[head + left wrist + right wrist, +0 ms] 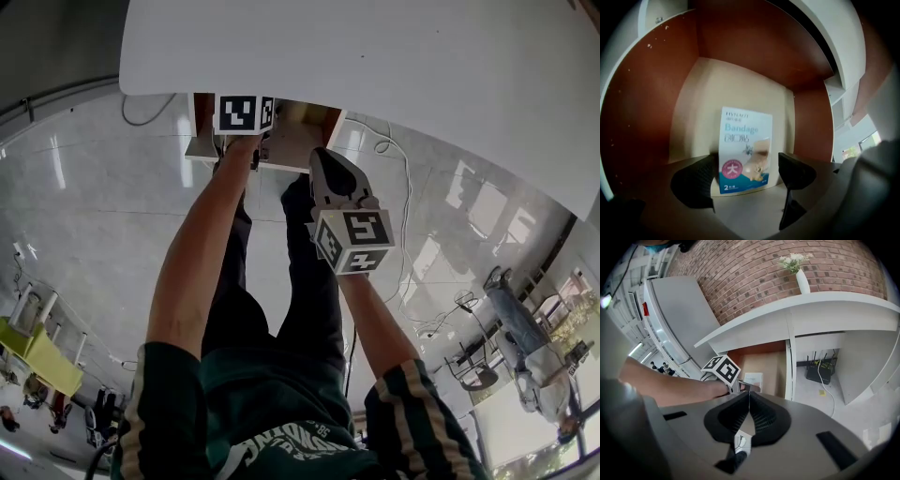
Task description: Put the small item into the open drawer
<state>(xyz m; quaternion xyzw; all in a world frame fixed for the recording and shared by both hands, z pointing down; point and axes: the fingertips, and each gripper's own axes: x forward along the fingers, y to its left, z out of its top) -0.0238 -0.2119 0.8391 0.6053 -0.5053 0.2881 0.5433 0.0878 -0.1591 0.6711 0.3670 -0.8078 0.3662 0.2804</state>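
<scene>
A small white and blue bandage box [745, 150] lies flat on the pale floor of the open drawer [647, 117], which has reddish-brown walls. My left gripper [746, 176] points down into the drawer and is open. Its dark pads [696, 180] stand either side of the box's near end, with a clear gap on the right. In the head view its marker cube [244, 114] sits at the drawer [295, 131] mouth. The right gripper view shows the box [753, 379] in the drawer [761, 364]. My right gripper [749, 397] is shut and empty, held back above the floor [323, 173].
A white desk top [375, 66] overhangs the drawer. Under the desk to the right, a black router [819, 372] and a white cable [829, 397] lie by the floor. Behind are a brick wall [754, 268] and a white vase [802, 282]. The person's legs [281, 309] stand below the drawer.
</scene>
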